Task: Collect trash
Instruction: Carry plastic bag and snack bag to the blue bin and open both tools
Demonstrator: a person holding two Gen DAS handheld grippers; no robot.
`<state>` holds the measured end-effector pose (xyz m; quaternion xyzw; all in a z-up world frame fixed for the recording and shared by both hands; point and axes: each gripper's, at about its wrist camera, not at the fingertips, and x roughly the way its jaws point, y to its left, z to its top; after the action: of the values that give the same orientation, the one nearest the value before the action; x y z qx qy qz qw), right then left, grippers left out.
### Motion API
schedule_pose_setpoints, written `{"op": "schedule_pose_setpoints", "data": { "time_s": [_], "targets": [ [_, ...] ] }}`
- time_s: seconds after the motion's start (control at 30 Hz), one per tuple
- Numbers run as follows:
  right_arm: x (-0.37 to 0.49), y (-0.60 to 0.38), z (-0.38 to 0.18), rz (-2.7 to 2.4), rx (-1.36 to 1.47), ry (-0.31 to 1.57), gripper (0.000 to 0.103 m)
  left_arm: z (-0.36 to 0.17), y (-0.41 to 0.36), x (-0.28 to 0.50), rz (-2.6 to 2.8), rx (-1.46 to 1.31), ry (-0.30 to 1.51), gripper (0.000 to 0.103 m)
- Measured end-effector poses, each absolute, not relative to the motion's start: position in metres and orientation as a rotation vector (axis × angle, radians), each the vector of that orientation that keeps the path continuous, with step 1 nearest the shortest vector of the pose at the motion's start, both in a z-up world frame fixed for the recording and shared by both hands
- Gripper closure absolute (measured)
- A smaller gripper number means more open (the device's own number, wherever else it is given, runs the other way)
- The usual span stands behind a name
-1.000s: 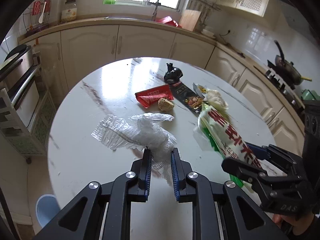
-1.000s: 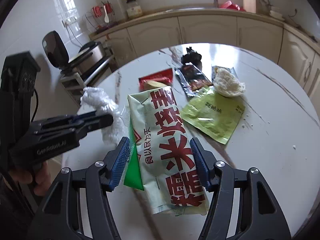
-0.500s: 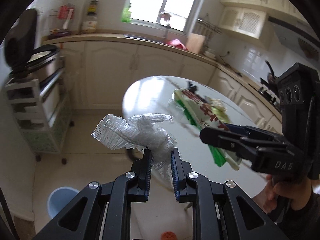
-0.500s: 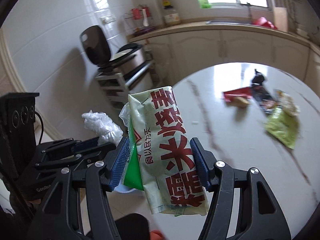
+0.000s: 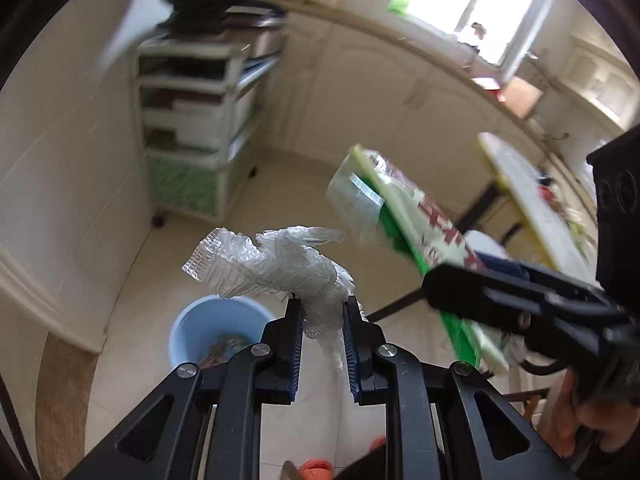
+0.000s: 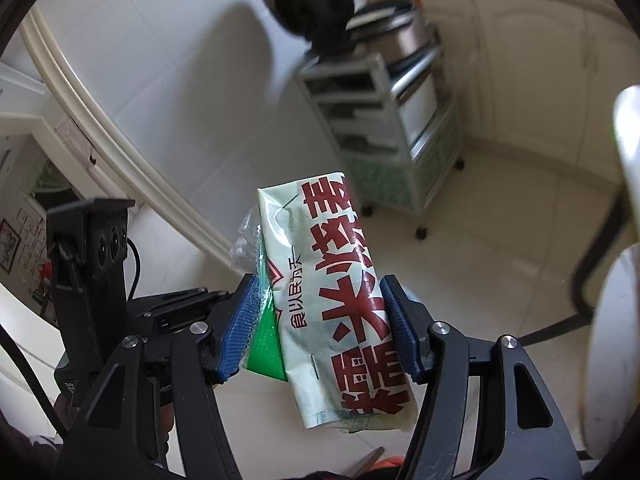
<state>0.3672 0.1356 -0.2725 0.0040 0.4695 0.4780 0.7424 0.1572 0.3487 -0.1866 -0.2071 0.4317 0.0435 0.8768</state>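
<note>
My left gripper [image 5: 322,312] is shut on a crumpled clear plastic glove [image 5: 276,264], held in the air over the floor. Below and left of it stands a light blue bin [image 5: 200,328] with some trash inside. My right gripper [image 6: 320,320] is shut on a pale green food packet with red characters [image 6: 340,292], a green wrapper tucked behind it. In the left wrist view the same packet [image 5: 404,216] and the right gripper's black frame [image 5: 520,304] hang to the right. In the right wrist view the left gripper's body [image 6: 92,264] sits at the left.
A white drawer cart with a cooker on top [image 5: 192,128] stands against the wall by cream cabinets [image 5: 360,92]. The round table's edge [image 5: 528,208] shows at right, its rim [image 6: 624,128] at the far right of the other view. Tiled floor lies between cart and bin.
Both grippers have swung left off the table and down toward the floor, each keeping its load. The blue bin has come much closer below the left gripper; the table has slid to the right edge.
</note>
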Motion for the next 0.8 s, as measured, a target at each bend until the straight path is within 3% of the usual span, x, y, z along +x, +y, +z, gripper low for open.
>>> {"op": "schedule_pose_setpoints", "data": {
  "time_s": [0.17,0.23,0.3,0.37,0.5,0.8],
  "targets": [
    [0.377,0.167,-0.317,1.027,0.016,1.096,0.044,-0.223,0.38,0.168,0.135,-0.486,0.988,0.082],
    [0.385,0.177,-0.333,1.011,0.026,1.13,0.044,-0.239,0.384,0.173,0.151,-0.521,1.021,0.075],
    [0.39,0.186,-0.348,1.001,0.017,1.161,0.044,-0.254,0.398,0.17,0.195,-0.567,1.058,0.053],
    [0.392,0.193,-0.359,0.994,0.007,1.178,0.044,-0.26,0.404,0.183,0.237,-0.591,1.079,0.047],
    [0.396,0.209,-0.38,0.991,0.012,1.22,0.043,-0.263,0.411,0.187,0.282,-0.601,1.107,0.04],
    [0.391,0.218,-0.382,0.992,0.043,1.223,0.037,-0.244,0.413,0.174,0.329,-0.615,1.063,0.039]
  ]
}}
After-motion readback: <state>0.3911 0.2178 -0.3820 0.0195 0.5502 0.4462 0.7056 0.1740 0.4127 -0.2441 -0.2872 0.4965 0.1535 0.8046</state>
